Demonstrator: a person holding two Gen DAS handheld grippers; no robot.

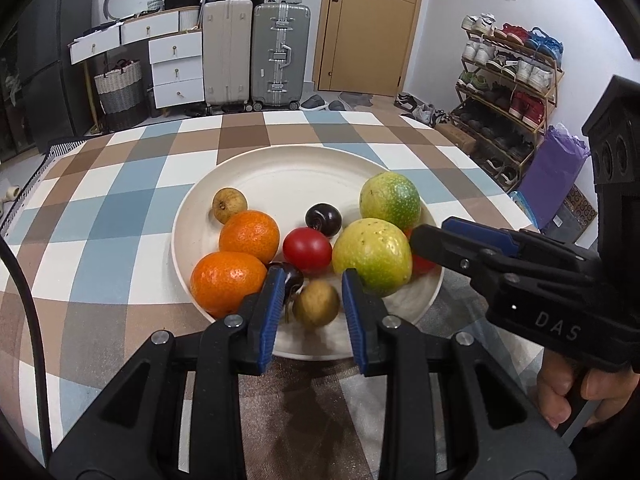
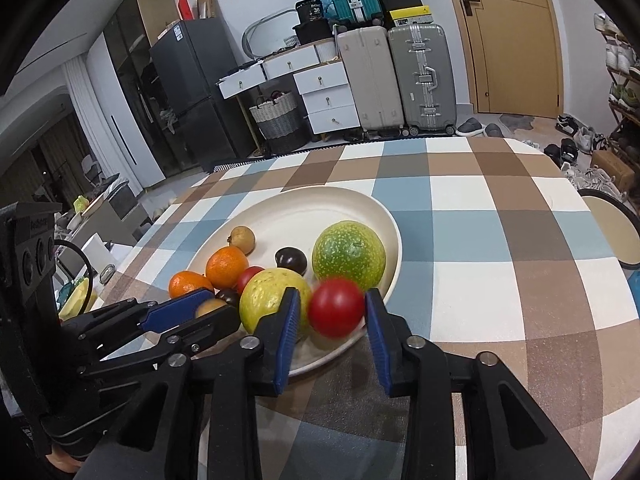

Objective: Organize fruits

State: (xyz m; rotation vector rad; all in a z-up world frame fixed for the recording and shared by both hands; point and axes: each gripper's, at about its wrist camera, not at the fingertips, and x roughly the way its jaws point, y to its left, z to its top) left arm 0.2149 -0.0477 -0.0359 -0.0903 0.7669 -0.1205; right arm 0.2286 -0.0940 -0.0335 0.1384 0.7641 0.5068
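Note:
A cream plate (image 1: pixel 280 160) on the checked tablecloth holds two oranges (image 1: pixel 249 236), a red tomato (image 1: pixel 307 250), two dark plums (image 1: pixel 323 220), a brown longan (image 1: pixel 229 205) and two yellow-green fruits (image 1: pixel 372 262). My left gripper (image 1: pixel 310 308) hangs over the plate's near rim. A second, blurred longan (image 1: pixel 316 304) sits loose between its blue pads, with a gap on each side. My right gripper (image 2: pixel 332 316) is over the plate's right edge. A blurred red tomato (image 2: pixel 336 308) is between its pads, which do not press on it. In the left wrist view the right gripper (image 1: pixel 430 236) reaches in behind the nearer yellow-green fruit.
The far half of the plate is bare. The table (image 2: pixel 500 240) extends right and beyond the plate. A round stool (image 2: pixel 616 232) stands past its right edge. Suitcases (image 1: pixel 280 52), drawers and a shoe rack (image 1: pixel 508 80) line the room behind. A hand (image 1: pixel 568 392) holds the right gripper.

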